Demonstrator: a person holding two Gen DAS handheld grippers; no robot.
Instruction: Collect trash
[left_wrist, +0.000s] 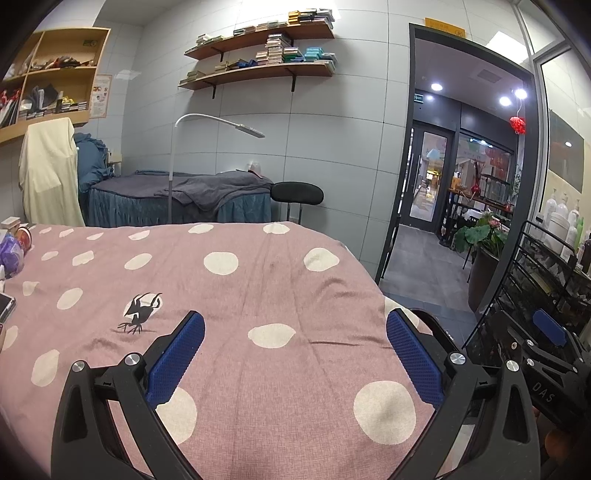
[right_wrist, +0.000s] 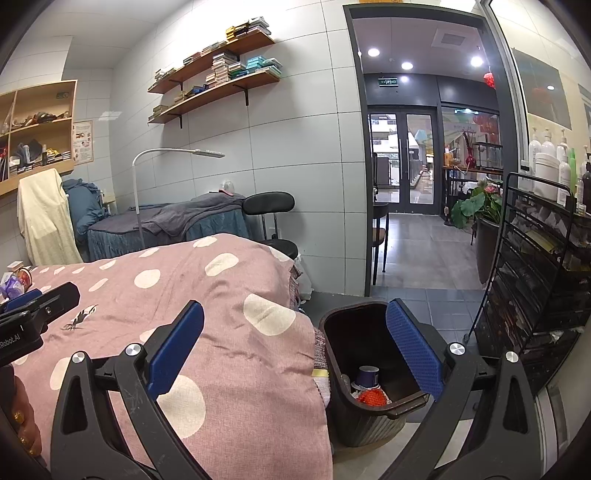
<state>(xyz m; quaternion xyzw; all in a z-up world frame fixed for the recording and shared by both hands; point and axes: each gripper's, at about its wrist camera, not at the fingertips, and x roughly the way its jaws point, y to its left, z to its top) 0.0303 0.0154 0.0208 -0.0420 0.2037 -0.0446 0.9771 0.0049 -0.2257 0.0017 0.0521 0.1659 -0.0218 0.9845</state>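
Note:
My left gripper (left_wrist: 295, 332) is open and empty above a pink bed cover with white dots (left_wrist: 258, 295). A small black scrap (left_wrist: 139, 313) lies on the cover, left of the left finger. My right gripper (right_wrist: 295, 325) is open and empty over the bed's right edge. Beside the bed on the floor stands a dark trash bin (right_wrist: 364, 421), under the right finger. Inside it I see a purple-and-white cup (right_wrist: 366, 376) and a red mesh ball (right_wrist: 371, 398). The left gripper (right_wrist: 35, 310) shows at the left of the right wrist view, the right gripper (left_wrist: 546, 347) at the right of the left wrist view.
A black wire rack (right_wrist: 535, 288) with bottles stands right of the bin. An open doorway (right_wrist: 417, 177) leads to a hall. Behind the bed are a second bed (left_wrist: 184, 199), a floor lamp (left_wrist: 173, 166) and a black stool (left_wrist: 297, 194). Small items (left_wrist: 13, 247) crowd the bed's left edge.

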